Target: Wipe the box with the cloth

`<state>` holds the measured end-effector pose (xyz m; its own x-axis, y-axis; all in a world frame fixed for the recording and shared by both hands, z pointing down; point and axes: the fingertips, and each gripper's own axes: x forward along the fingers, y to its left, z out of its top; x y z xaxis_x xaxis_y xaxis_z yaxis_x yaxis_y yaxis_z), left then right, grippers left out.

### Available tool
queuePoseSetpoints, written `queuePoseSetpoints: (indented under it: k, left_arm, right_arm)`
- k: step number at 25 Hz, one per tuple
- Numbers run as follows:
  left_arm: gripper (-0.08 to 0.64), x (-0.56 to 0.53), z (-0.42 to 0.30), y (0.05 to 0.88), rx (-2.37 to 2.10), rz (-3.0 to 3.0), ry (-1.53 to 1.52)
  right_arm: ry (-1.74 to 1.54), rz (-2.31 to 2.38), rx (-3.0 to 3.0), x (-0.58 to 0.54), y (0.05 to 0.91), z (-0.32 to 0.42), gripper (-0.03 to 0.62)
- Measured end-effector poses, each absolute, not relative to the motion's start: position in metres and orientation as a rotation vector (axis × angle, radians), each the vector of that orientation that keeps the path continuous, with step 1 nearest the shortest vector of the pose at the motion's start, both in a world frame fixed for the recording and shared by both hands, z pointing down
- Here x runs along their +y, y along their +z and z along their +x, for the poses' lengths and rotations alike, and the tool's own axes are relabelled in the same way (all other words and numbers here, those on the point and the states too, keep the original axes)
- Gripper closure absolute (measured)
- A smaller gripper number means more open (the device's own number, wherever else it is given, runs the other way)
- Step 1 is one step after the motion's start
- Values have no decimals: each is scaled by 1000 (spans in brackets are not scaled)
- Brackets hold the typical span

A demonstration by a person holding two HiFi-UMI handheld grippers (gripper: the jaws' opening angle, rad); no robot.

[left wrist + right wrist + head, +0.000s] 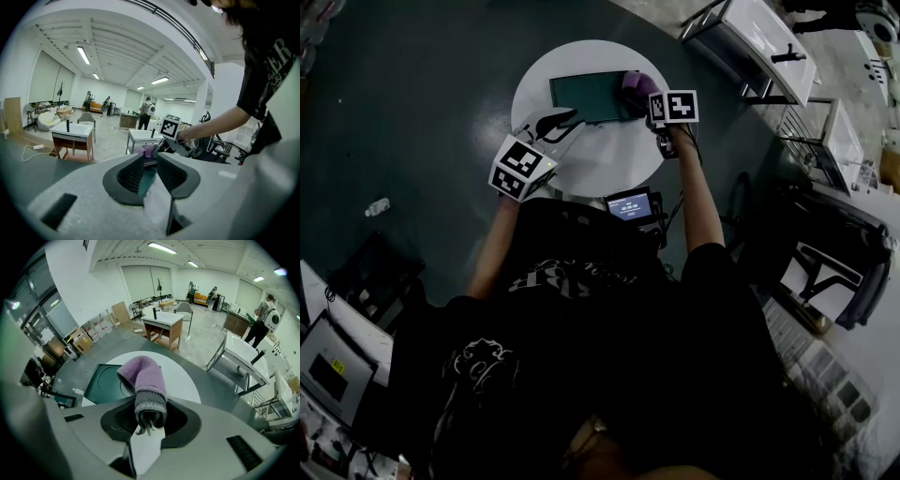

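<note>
The right gripper (150, 417) pinches a purple cloth (144, 378) over the 3 o'clock end of the green box (589, 96), which lies flat on the round white counter (609, 159). The left gripper (150, 171), jaws narrow, clamps the box's 7 o'clock corner.

Your shirt (277, 52) shows letters that look like "ER", partly cut off. The digits on the small screen (629, 205) are too small to read.
</note>
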<state>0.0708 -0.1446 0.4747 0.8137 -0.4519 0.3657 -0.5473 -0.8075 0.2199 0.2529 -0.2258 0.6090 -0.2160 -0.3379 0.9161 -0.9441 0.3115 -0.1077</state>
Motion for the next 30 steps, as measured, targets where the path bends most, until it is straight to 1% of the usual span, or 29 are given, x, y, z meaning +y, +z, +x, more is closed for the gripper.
queuePoseSetpoints:
  k: [3,8,13,18,23,30]
  left_arm:
    - [463,-146,62,476,-802,2665,428]
    - [463,-150,39,480,-875,2628,428]
    - [463,-150,23,482,-904,2614,419]
    - [463,-148,20,484,-888,2611,419]
    - [463,-145,14,489,-855,2616,421]
    - [463,-143,22,489,-794,2641,427]
  right_arm:
    - [870,1123,-1773,-219,601,237,491]
    - [847,977,-1890,-193,588,172,491]
    - [833,820,-1949,-166,592,108,491]
    - [799,694,-1951,-143,605,69,491]
    - [855,743,-1921,-141,620,66,492]
    - [918,848,-1868,-147,624,105,491]
